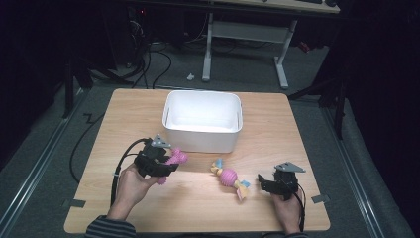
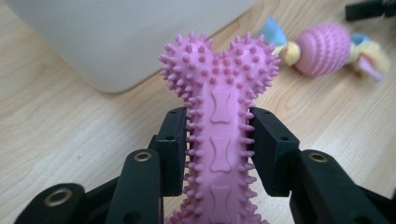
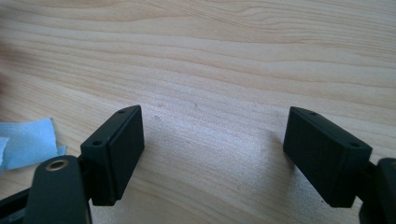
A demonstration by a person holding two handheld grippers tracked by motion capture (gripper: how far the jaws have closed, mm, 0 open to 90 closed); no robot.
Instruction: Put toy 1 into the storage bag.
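Note:
A pink spiky bone-shaped toy [image 2: 219, 121] is clamped between the jaws of my left gripper [image 2: 218, 149], which is shut on its shaft. In the high view the left gripper [image 1: 166, 161] holds the bone toy [image 1: 176, 159] just in front of the white bin [image 1: 202, 135]. A pink ball toy with blue and yellow cloth ends [image 1: 229, 177] lies on the table between the two grippers, also visible as the ball toy [image 2: 324, 48]. My right gripper [image 1: 262, 182] rests open near the table's front right, just right of that toy. The right gripper [image 3: 212, 156] holds only bare wood between its jaws.
The wooden table [image 1: 124, 114] carries the white bin at its back centre. A blue cloth end [image 3: 28, 142] of the ball toy lies just left of the right gripper. Beyond the table stand a desk frame [image 1: 282, 59] and floor cables [image 1: 148, 59].

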